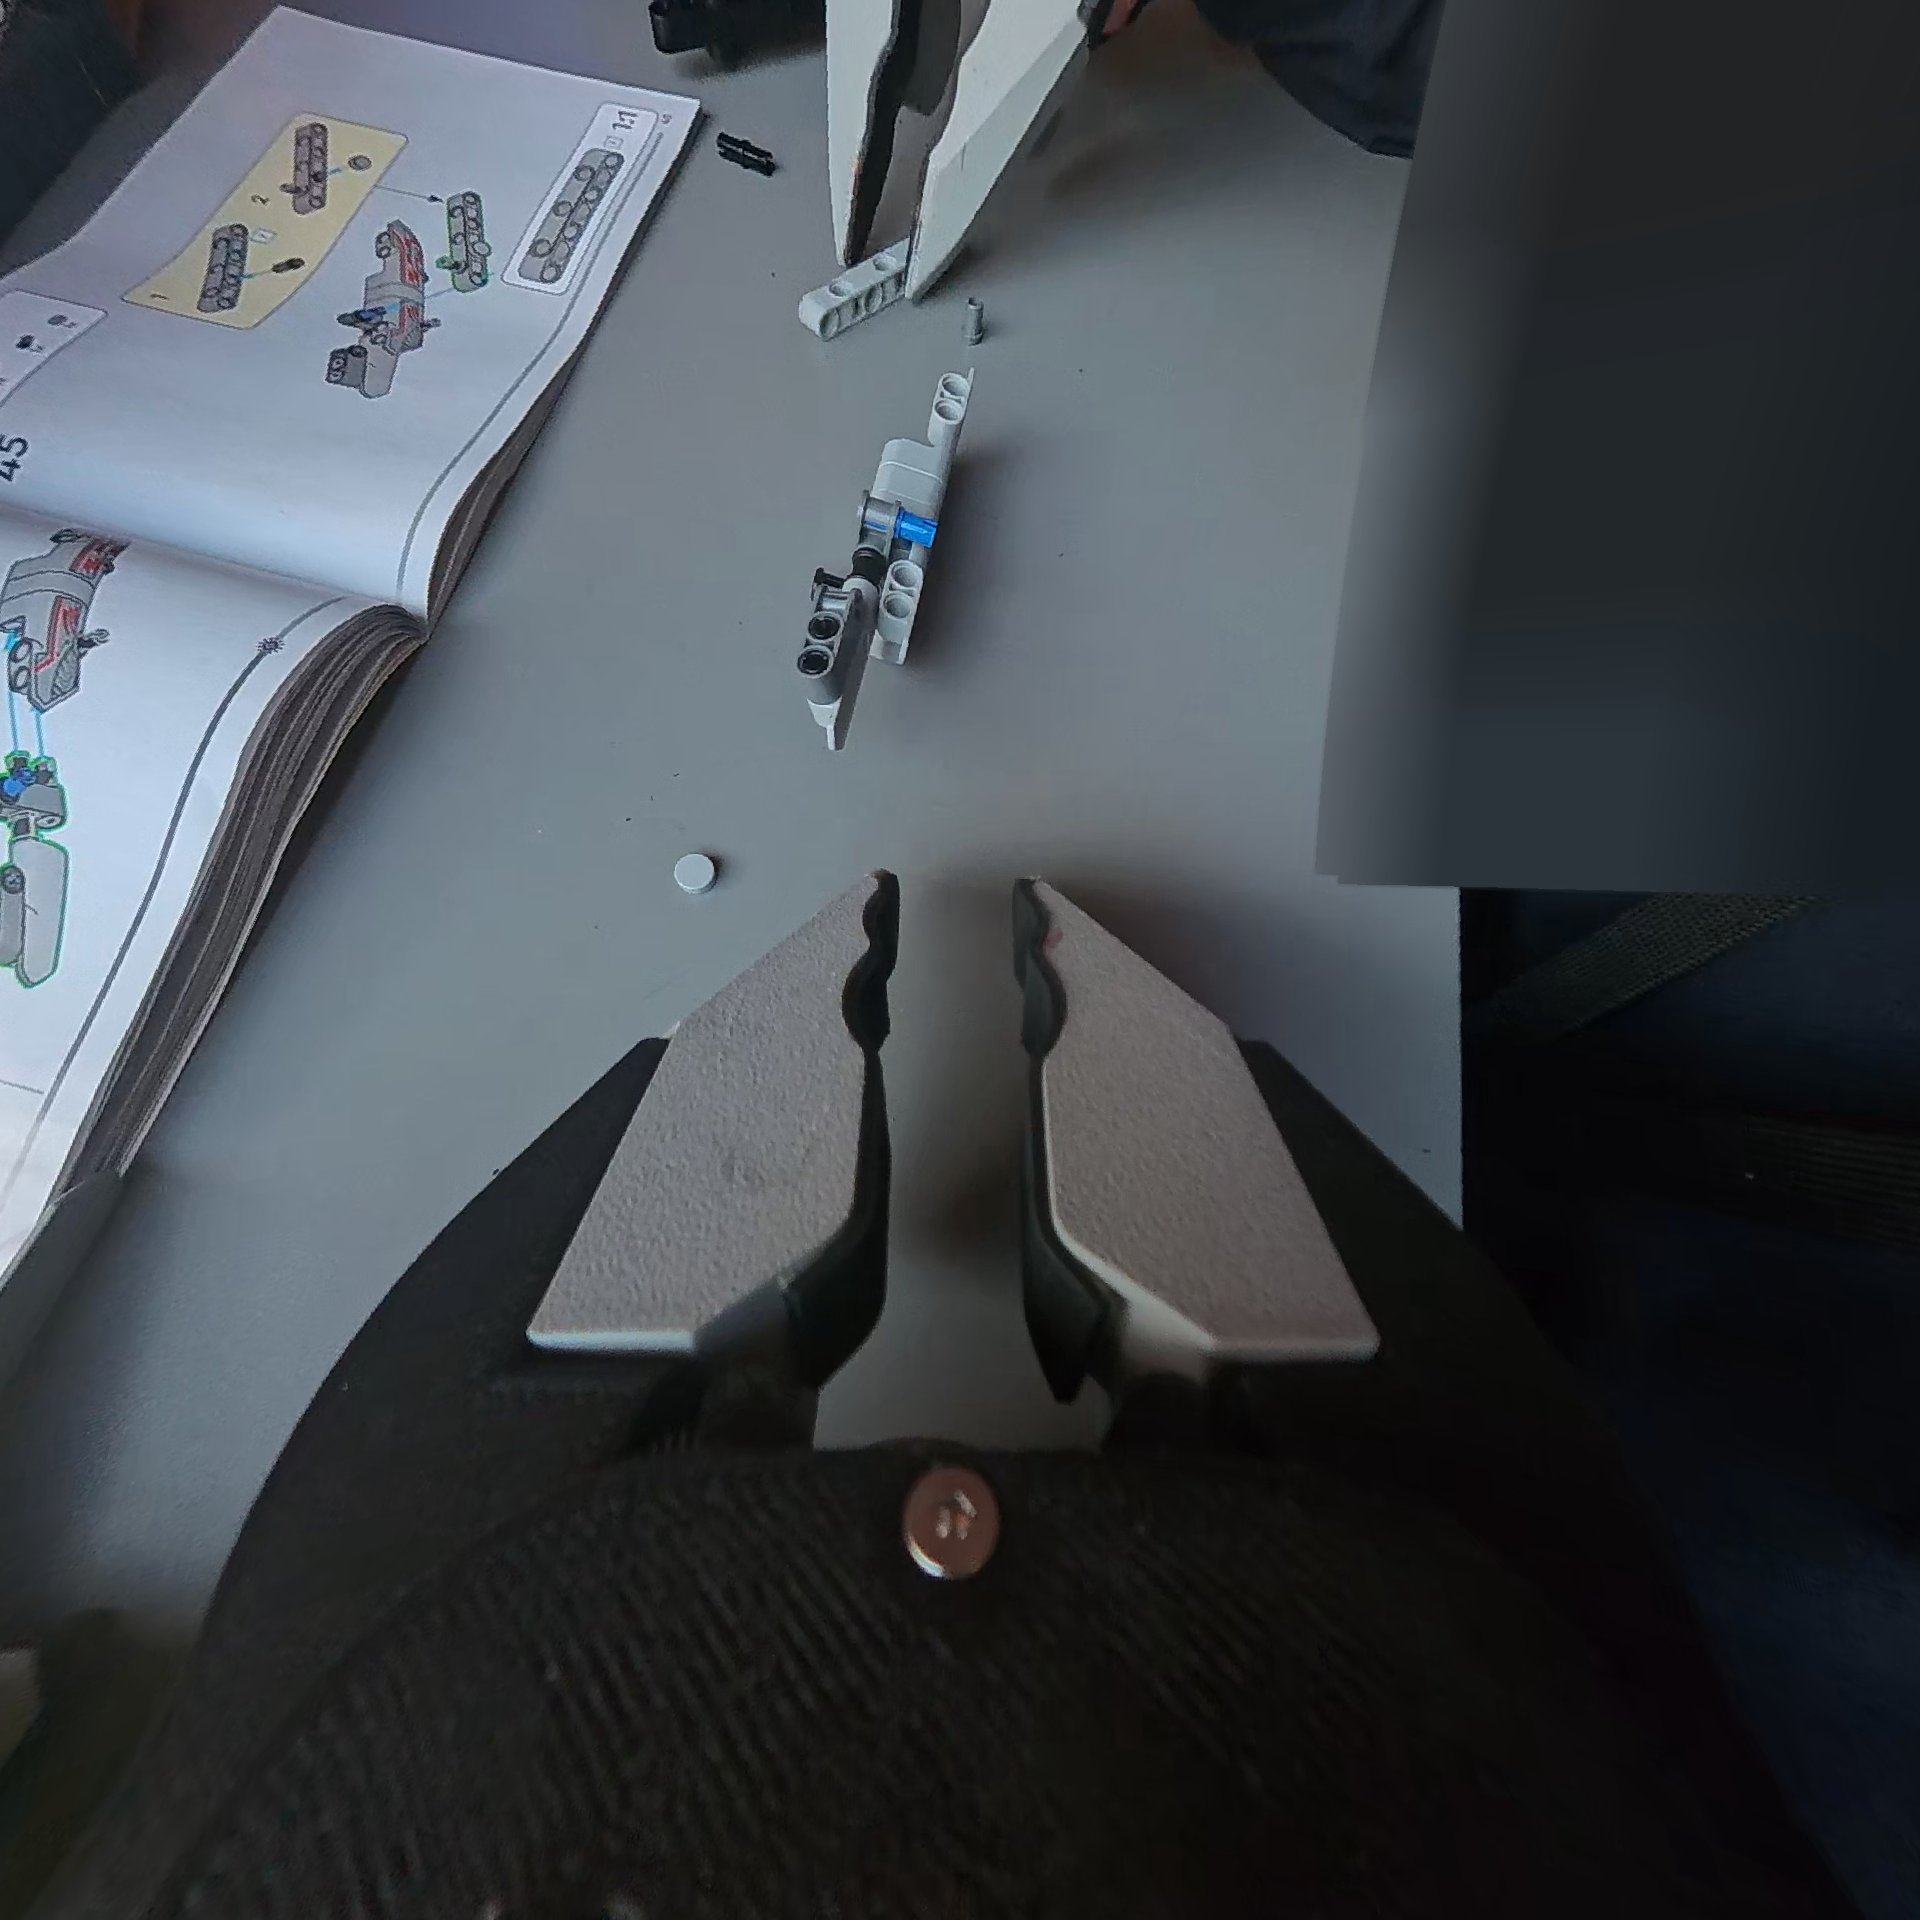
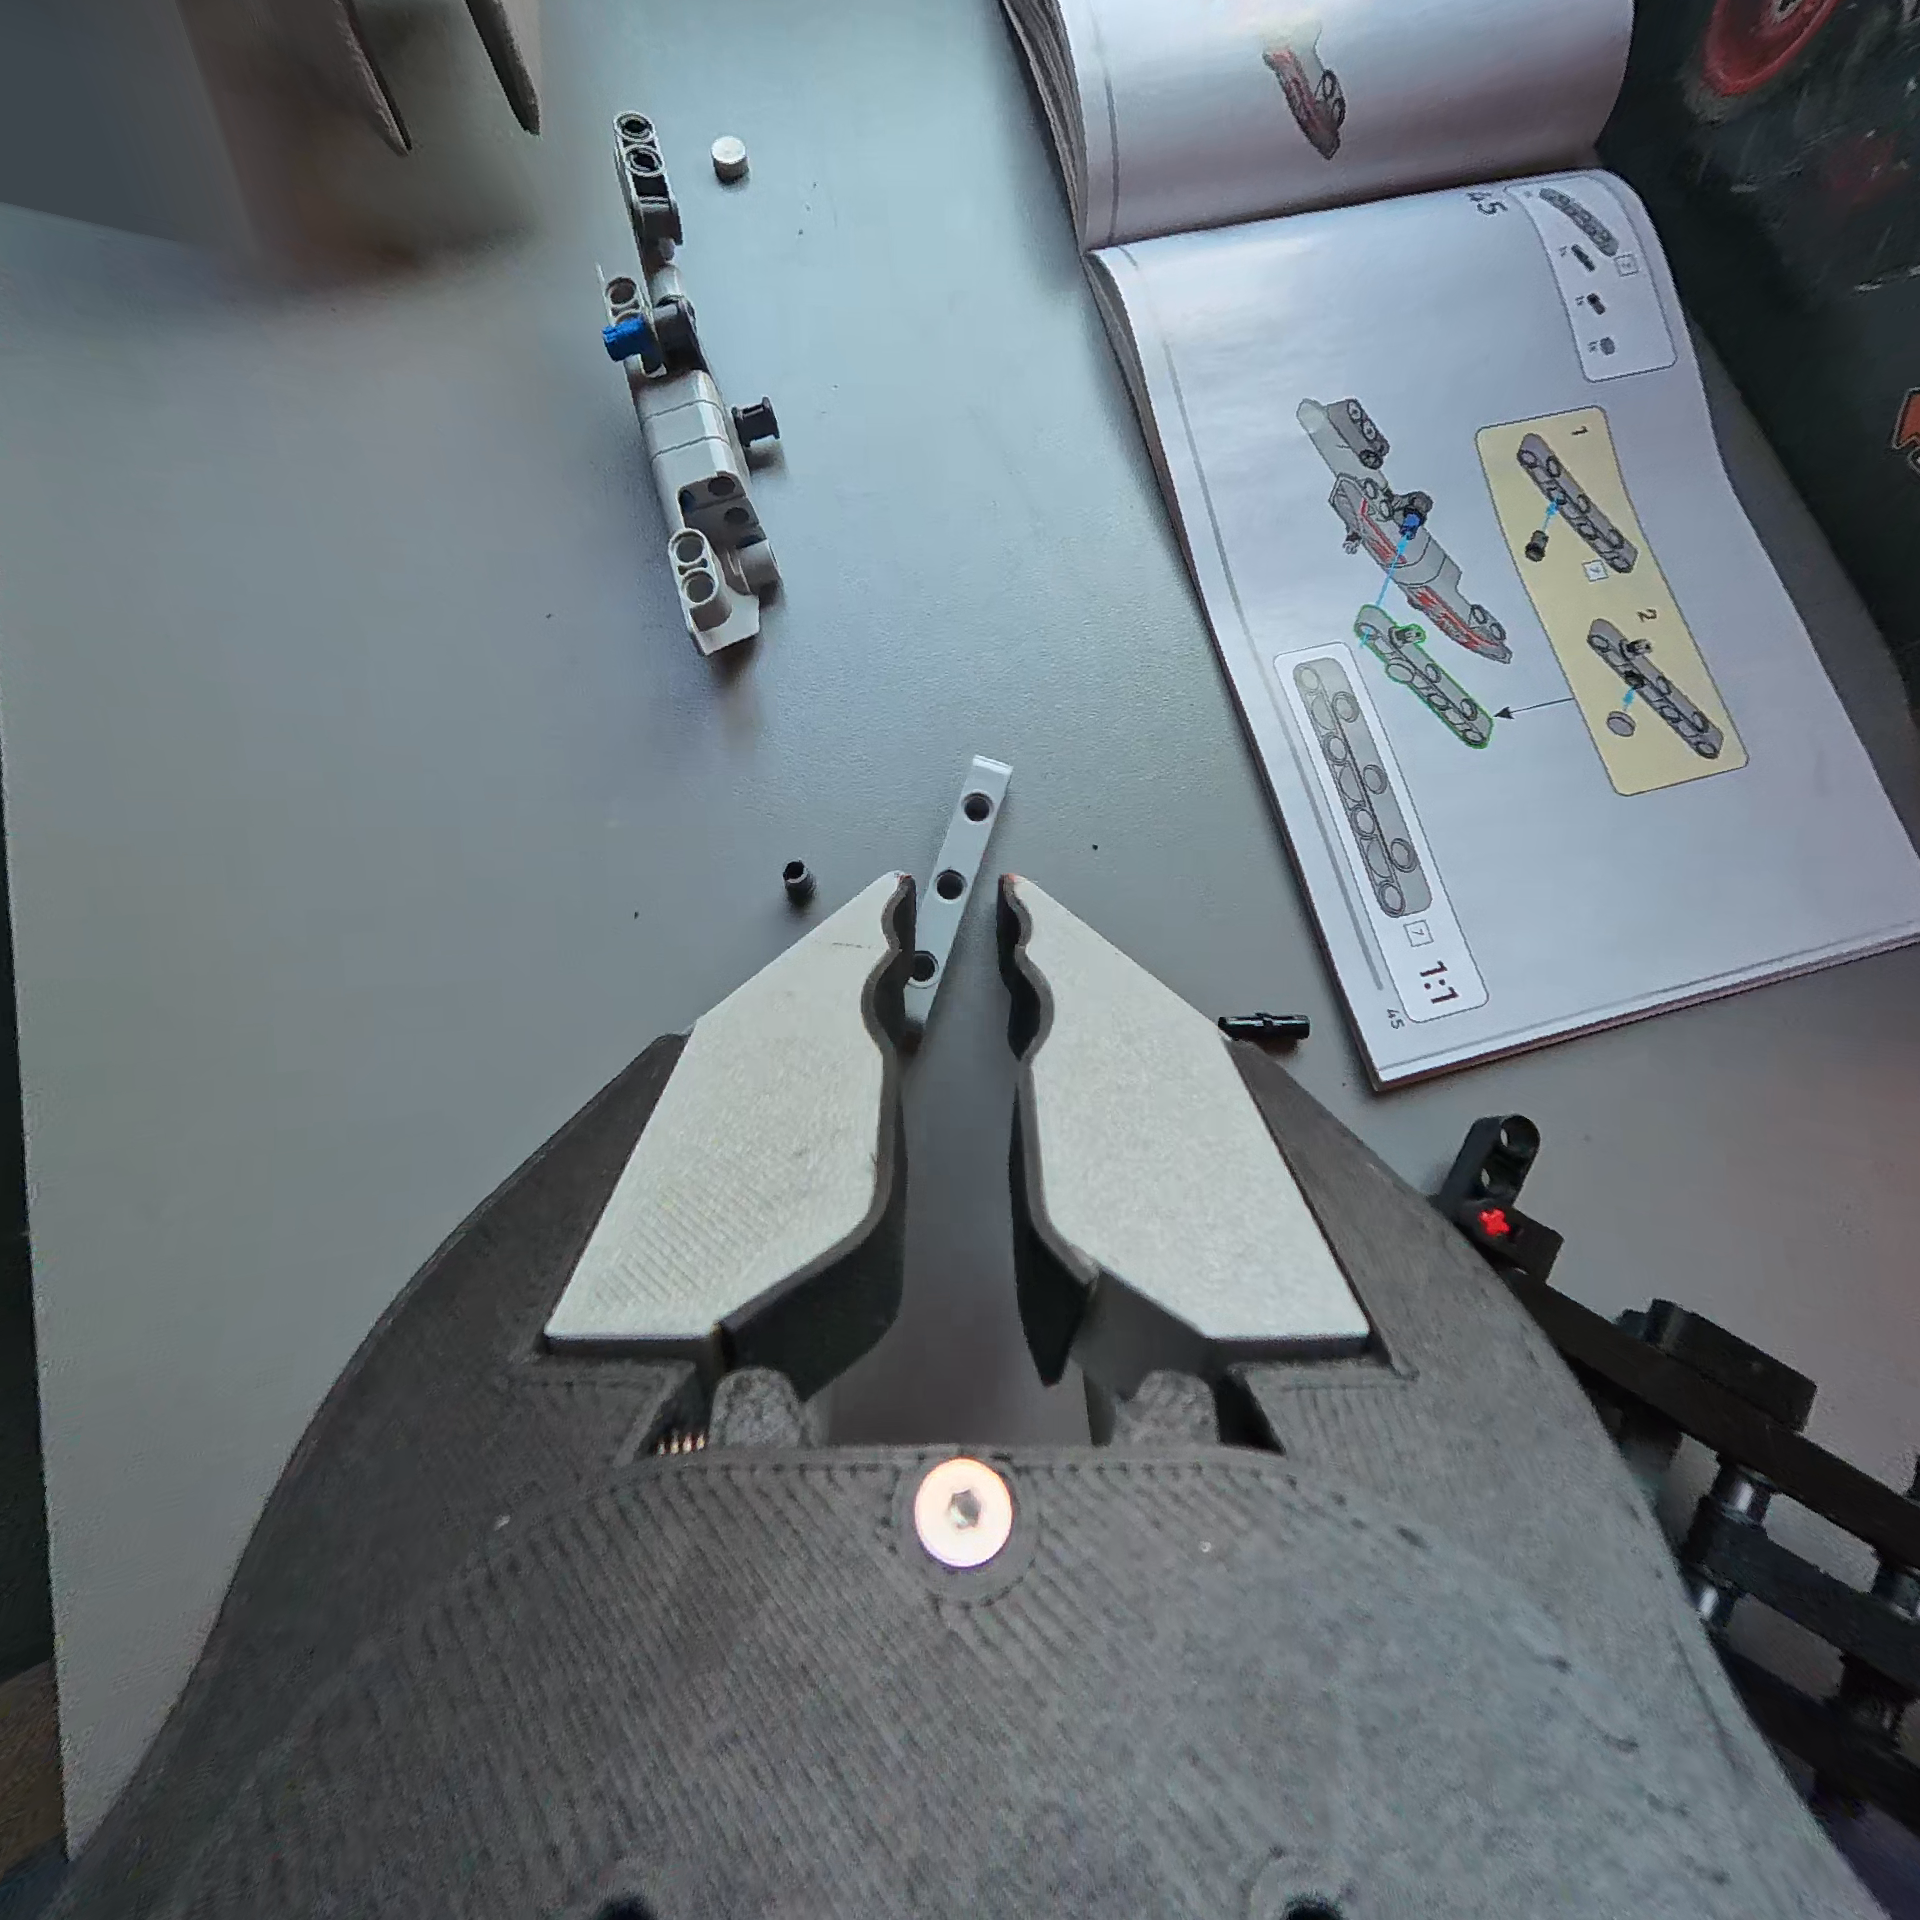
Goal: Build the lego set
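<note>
A grey and white Lego assembly (image 1: 883,561) with a blue pin lies on the grey table (image 1: 623,623); it also shows in the right wrist view (image 2: 691,416). My left gripper (image 1: 956,883) is open and empty, just short of the assembly. A round grey tile (image 1: 695,873) (image 2: 731,161) lies to its left. My right gripper (image 2: 951,883) is open around a light grey beam (image 2: 971,831) with holes. The beam rests against the left finger, apart from the right one. In the left wrist view the right gripper (image 1: 894,275) comes in from the top, with the beam (image 1: 852,291) at its tips.
The open instruction booklet (image 1: 312,364) (image 2: 1455,623) lies beside the work area. Loose parts: a black pin (image 1: 745,153) (image 2: 1264,1027), a small grey pin (image 1: 974,317), a small black bush (image 2: 798,881). A black Lego frame (image 2: 1496,1195) with a red axle sits at the right. About 4 centimeters separates my left fingertips from the round grey tile (image 1: 695,873). It is also in sight in the right wrist view (image 2: 727,156).
</note>
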### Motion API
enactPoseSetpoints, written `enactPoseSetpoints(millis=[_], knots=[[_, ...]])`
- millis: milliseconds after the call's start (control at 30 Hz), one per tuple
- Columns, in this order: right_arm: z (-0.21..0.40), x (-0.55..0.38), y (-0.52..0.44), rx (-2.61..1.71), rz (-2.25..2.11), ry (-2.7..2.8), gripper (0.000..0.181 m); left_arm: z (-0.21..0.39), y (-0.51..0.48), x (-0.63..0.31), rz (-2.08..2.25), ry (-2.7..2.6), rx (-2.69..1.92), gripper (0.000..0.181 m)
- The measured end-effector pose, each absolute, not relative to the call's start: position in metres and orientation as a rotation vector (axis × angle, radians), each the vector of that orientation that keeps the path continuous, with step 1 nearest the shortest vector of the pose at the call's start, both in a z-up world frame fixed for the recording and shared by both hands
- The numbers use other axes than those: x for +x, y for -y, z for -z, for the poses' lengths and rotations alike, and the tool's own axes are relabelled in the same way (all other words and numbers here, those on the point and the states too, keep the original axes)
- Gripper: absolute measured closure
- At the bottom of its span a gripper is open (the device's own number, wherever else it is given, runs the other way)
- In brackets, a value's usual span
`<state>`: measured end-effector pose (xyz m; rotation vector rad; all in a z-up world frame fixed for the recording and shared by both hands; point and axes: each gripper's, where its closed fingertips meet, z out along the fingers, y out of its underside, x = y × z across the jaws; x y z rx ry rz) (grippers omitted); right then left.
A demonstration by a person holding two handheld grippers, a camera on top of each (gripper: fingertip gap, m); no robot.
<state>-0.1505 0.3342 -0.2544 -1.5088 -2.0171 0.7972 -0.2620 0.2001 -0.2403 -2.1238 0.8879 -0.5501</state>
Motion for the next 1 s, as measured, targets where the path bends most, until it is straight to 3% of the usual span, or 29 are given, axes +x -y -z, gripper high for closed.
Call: enactPoseSetpoints(millis=[433,667,1000], knots=[[0.222,-0.149,-0.316,-1.377,-0.987,1.979,0.174,0.24,-0.2,-0.262,0.542,-0.888,-2.122,0.163],[0.241,-0.145,-0.306,-1.407,-0.963,2.094,0.17,0.239,-0.201,-0.263,0.546,-0.878,-2.121,0.163],[0.245,-0.14,-0.324,-1.458,-0.834,2.061,0.18,0.24,-0.201,-0.263,0.544,-0.881,-2.124,0.163]])
